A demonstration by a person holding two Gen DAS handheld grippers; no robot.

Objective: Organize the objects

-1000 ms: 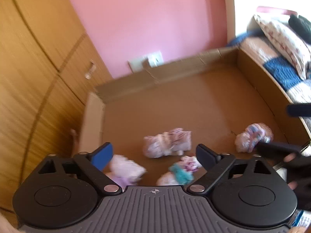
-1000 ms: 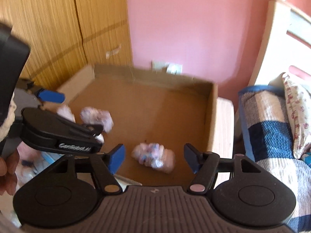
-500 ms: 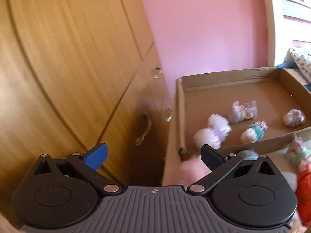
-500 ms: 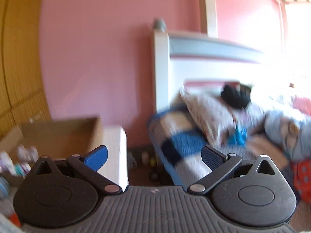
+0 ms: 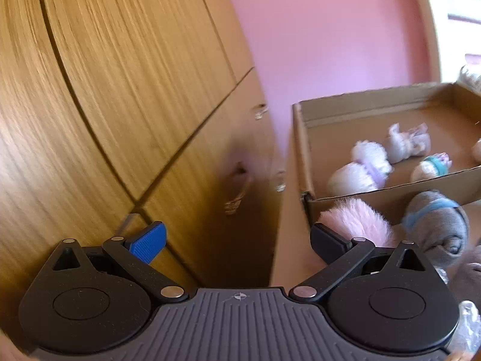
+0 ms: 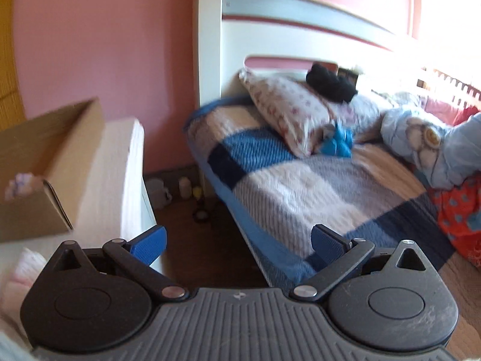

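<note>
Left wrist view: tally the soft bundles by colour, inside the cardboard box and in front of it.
White and purple: 2
Pale lilac patterned: 1
White with teal band: 1
Fluffy pink: 1
Grey with blue band: 1
Cut off at right edge, colour unclear: 1
Total: 7
Blurred things at lower right not counted.

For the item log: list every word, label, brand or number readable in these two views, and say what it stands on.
No readable text in either view.
Left gripper: only a small crosshair mark on its grey body, no letters.
Right gripper: a small emblem there, too blurred to read.
Cardboard box: no print visible.
</note>
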